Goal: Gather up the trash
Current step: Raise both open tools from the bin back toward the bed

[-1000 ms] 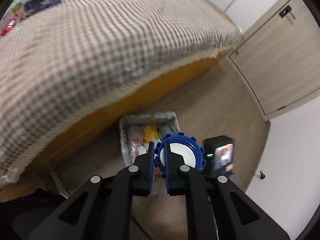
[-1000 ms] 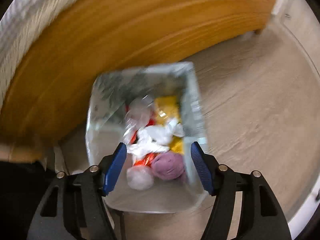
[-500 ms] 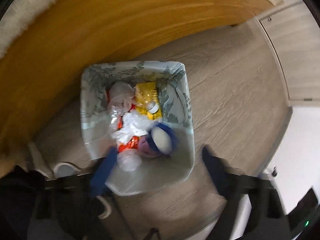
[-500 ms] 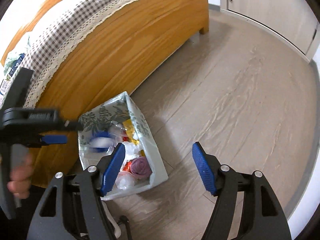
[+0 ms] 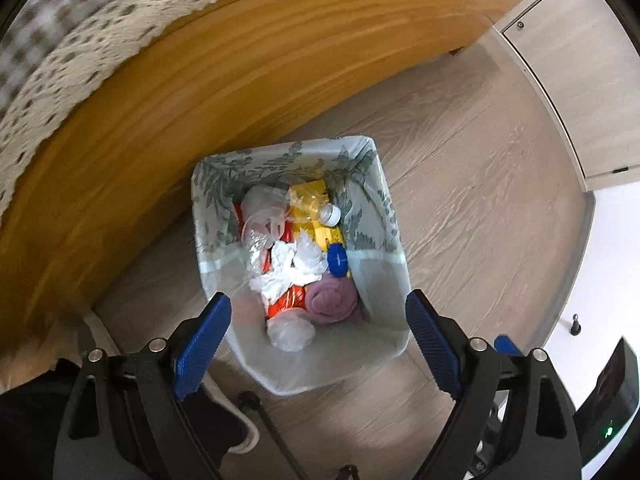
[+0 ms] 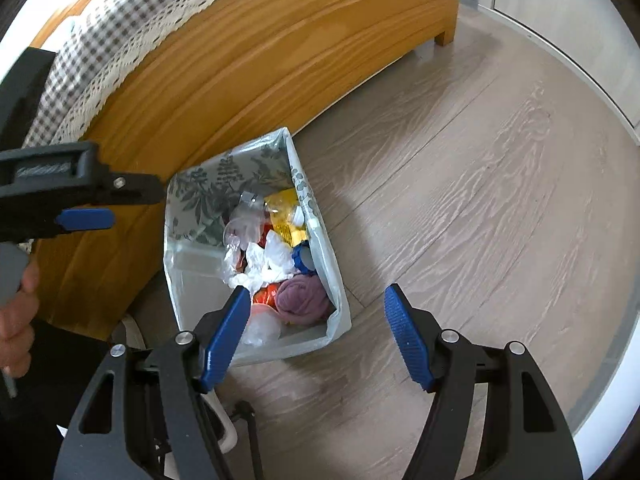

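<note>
Both left gripper (image 5: 318, 344) and right gripper (image 6: 316, 338) spread empty over lined bin (image 5: 386, 216); blue lid (image 5: 337, 260) looks light, rigid, slick—pinch across its ribbed rim.

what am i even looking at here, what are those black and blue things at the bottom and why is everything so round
Those black arms with blue pads are handheld claws; a person holds one in each hand. Each carries a wide-angle camera looking along its fingers, which bends the picture round.

The left claw hangs open and empty right over a leaf-patterned trash bin that stands on the wood floor beside a wooden bed frame.

The right claw is also open and empty, viewing the same bin from a little further off; you can see the other claw and the person's hand at the left edge.

In the bin: crumpled white plastic, a yellow packet, a blue lid, a purple rolled cloth.
</note>
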Demonstrator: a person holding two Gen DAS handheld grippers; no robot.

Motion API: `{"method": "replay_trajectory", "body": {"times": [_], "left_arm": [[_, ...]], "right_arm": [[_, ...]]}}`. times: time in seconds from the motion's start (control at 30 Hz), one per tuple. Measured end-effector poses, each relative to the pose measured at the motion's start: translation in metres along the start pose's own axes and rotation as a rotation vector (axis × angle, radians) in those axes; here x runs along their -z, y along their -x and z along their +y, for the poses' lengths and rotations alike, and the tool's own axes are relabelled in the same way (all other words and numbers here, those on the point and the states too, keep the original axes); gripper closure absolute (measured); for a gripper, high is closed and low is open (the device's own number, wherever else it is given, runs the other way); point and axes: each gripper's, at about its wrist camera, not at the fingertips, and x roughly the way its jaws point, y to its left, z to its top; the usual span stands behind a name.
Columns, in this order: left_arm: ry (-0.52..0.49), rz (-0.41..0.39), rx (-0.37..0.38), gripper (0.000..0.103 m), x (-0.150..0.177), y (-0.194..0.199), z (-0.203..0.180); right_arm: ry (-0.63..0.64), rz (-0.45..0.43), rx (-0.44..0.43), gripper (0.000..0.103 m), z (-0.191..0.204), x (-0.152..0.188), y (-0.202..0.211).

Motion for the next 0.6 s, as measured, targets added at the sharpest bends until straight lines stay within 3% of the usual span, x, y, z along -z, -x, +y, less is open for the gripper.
{"method": "replay_trajectory", "body": {"times": [0.2,0.47,0.6], "left_arm": [[0.031,-0.051,0.022,0.017,0.018,0.034,0.01],[0.082,-0.381,0.227,0.017,0.042,0.168,0.046],[0.117,-0.513,0.297,0.016,0.049,0.239,0.088]], "right_arm": [[0.036,-0.002,0.046,0.036,0.015,-0.003,0.014],[0.107,-0.09,0.113,0.036,0.048,-0.023,0.065],[0.142,-0.161,0.081,0.036,0.08,-0.039,0.095]]}}
